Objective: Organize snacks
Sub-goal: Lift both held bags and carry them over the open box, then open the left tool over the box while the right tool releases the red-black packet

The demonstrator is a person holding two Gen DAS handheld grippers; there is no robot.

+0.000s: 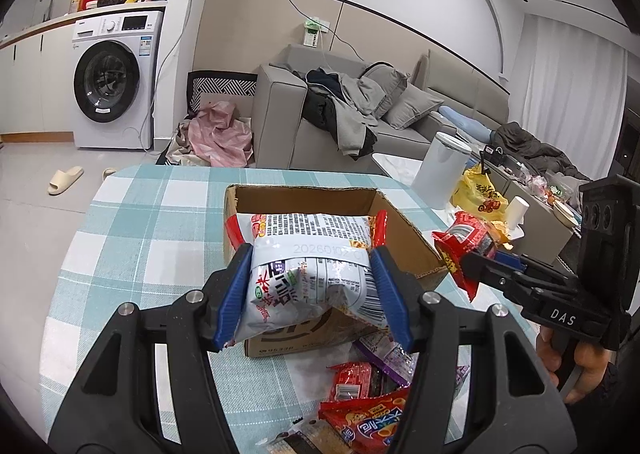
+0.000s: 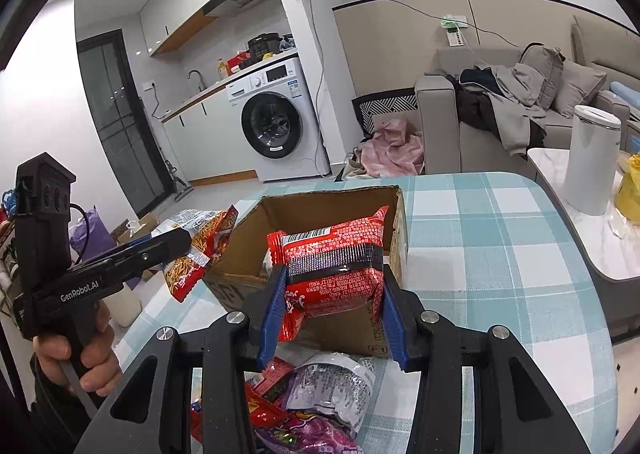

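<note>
A white snack packet (image 1: 308, 230) with red ends sits between the blue pads of my left gripper (image 1: 311, 258), which is shut on it just above the near edge of an open cardboard box (image 1: 304, 200). My right gripper (image 2: 333, 274) is shut on a red packet (image 2: 332, 242) with a black band, held over the same box (image 2: 328, 198). Each gripper shows in the other's view: the right gripper (image 1: 466, 266) with its red packet (image 1: 464, 234) to the right of the box, the left gripper (image 2: 180, 242) with its packet (image 2: 200, 250) to the left. A hand holds each.
Several loose snack packets (image 1: 360, 406) (image 2: 312, 394) lie on the checked tablecloth (image 1: 160, 234) in front of the box. A white canister (image 2: 592, 162) and a yellow bag (image 1: 478, 194) stand on a side table to the right. A sofa and washing machine are behind.
</note>
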